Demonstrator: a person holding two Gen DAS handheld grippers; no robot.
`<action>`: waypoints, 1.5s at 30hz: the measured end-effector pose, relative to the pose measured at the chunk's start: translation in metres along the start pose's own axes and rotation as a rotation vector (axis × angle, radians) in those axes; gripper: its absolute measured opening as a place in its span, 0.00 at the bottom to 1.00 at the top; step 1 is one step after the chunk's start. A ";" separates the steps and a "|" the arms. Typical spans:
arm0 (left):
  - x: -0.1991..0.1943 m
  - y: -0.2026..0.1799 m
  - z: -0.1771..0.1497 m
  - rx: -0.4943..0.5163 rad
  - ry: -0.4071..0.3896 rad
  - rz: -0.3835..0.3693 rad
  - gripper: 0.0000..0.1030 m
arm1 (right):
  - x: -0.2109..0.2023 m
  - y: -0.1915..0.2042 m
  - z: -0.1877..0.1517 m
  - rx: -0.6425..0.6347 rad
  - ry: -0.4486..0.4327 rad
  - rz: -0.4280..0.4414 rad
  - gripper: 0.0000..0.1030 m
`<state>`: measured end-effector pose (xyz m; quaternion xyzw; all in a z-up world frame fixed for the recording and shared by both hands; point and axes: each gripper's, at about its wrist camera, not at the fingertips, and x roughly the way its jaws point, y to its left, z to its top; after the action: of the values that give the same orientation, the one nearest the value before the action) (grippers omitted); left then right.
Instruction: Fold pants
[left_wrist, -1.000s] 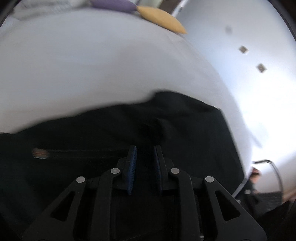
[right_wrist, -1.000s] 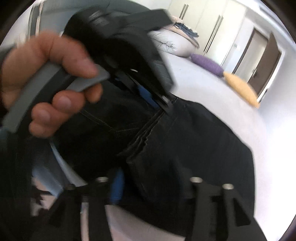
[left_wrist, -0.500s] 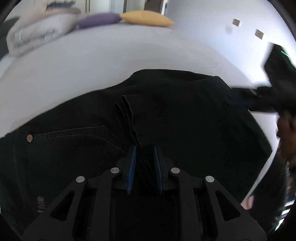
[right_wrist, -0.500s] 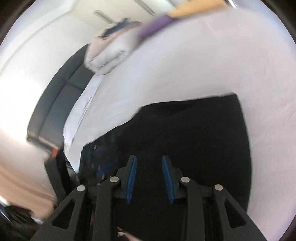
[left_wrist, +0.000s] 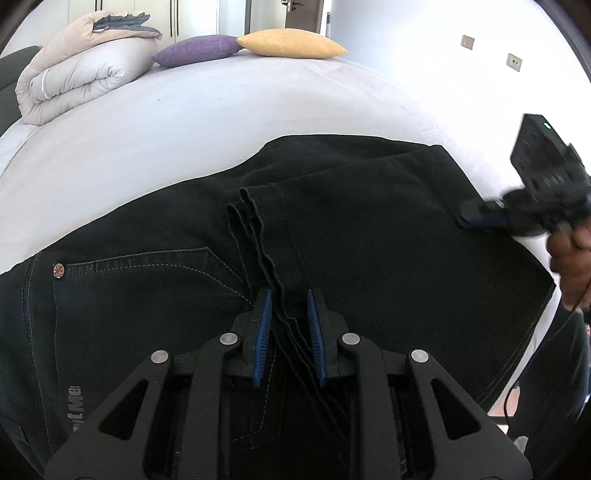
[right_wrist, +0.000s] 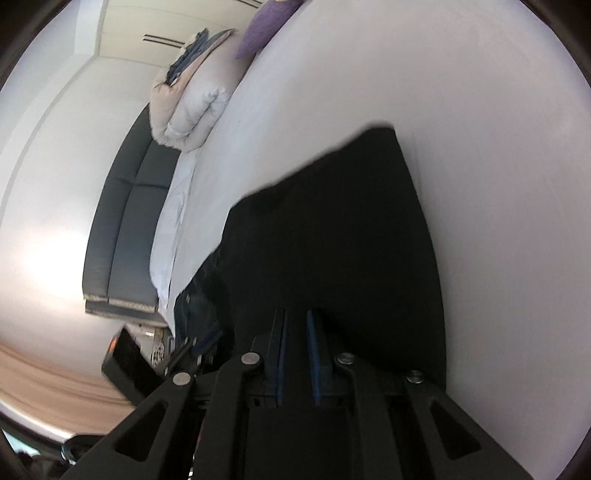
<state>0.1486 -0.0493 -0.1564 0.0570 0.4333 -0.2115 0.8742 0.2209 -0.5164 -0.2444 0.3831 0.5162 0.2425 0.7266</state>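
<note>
Far left in the left wrist view: rolled duvet (left_wrist: 74, 70) at the head of the bed (left_wrist: 221, 110), then purple cushion (left_wrist: 195, 50) and yellow cushion (left_wrist: 291, 43) touching end to end. White sheet, smooth; wardrobe doors and a door behind, wall sockets to the right.

Black pants (left_wrist: 369, 240) lie flat on the near part of the bed, already folded over: hems stacked across the seat, next to the back pocket w/ rivet. Denim, so prob. fairly heavy, stiff at seams and hems, limp in the panels; it should hold a crease but sag if lifted by one corner. Best hold, I'd say: thick stacked hem edge or the fold's outer corners, both layers together.

Left claw (left_wrist: 288, 332): pads slightly apart, straddling the hem edges, not clamped as far as I can see; released.

Right claw (left_wrist: 476, 220) sits low at the fold's right edge, touching or nearly touching the cloth. In its own view the right claw (right_wrist: 295, 354) shows a narrow gap between the pads over black cloth; whether any cloth is pinched, can't tell (blurred).
</note>
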 end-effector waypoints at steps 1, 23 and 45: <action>0.001 0.000 -0.001 0.001 -0.001 0.000 0.19 | -0.002 -0.001 -0.007 0.002 -0.001 0.010 0.12; -0.007 -0.003 -0.004 0.010 -0.016 0.016 0.19 | -0.032 -0.020 -0.098 0.096 -0.102 0.067 0.00; -0.099 0.073 -0.064 -0.444 -0.137 -0.151 0.60 | -0.037 -0.014 -0.105 0.042 -0.236 0.058 0.18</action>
<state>0.0789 0.0667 -0.1247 -0.1836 0.4121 -0.1794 0.8743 0.1088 -0.5198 -0.2530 0.4391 0.4209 0.2059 0.7666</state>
